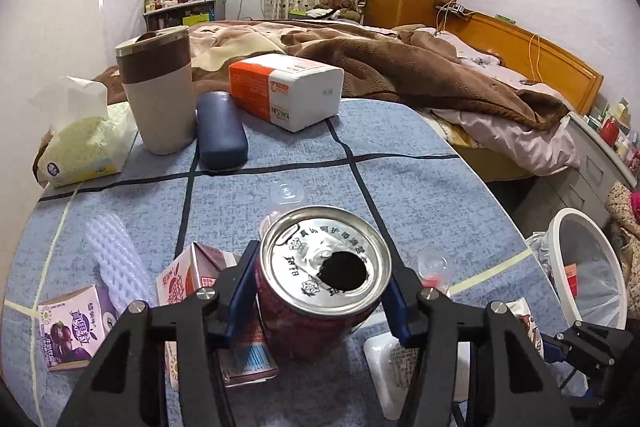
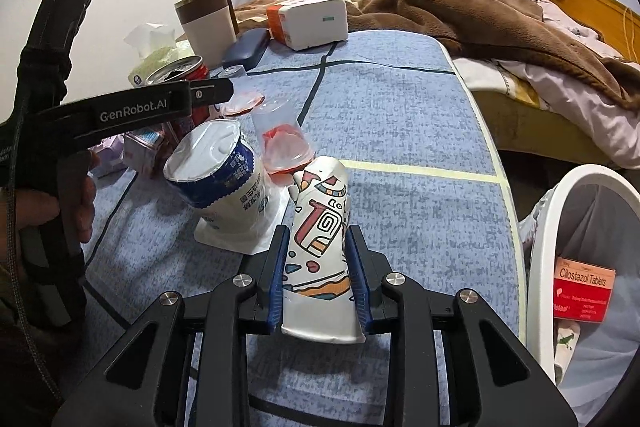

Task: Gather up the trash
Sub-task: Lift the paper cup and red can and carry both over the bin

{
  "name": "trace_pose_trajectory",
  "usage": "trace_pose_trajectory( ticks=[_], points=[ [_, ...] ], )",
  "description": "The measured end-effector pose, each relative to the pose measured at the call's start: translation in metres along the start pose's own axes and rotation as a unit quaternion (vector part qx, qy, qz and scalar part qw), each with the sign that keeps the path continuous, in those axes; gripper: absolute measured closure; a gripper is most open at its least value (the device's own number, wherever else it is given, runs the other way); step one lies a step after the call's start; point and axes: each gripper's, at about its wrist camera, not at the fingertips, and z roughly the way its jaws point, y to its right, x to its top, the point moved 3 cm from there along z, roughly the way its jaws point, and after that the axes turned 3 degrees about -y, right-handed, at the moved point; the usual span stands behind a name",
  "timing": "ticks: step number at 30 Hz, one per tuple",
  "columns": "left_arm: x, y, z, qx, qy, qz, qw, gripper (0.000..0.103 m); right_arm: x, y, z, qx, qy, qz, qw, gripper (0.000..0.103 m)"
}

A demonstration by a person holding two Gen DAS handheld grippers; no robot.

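Purple juice carton [image 1: 74,331] seen lying at left on blue surface [image 1: 400,187], red carton [image 1: 192,275] beside it. Red can [image 1: 320,291] clamped between fingers of left gripper [image 1: 320,301], opened top tilted toward camera, above the cartons. Yogurt cup [image 2: 218,173] seen tipped on white wrapper. Crushed paper cup [image 2: 320,243] pinched between fingers of right gripper [image 2: 320,267], raised over surface. White bin [image 2: 576,227] placed at right, red tablet box [image 2: 584,289] inside.

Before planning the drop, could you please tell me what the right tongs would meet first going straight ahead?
Probably the clear plastic cup just beyond the crumpled paper cup held in the right tongs; depth is uncertain.
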Motion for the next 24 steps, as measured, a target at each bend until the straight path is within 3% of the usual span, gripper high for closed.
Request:
trace_pose_trajectory(
  ticks=[10,24],
  points=[
    [-0.001,-0.006,-0.007,-0.002,0.006,-0.018,0.9998,0.046,0.002,0.004,-0.003,0.000,0.010,0.005,1.000,0.074],
    [-0.007,-0.008,-0.050,0.009,0.042,-0.031,0.9986,0.046,0.008,0.002,-0.030,0.005,0.052,0.003,0.999,0.074]
  ],
)
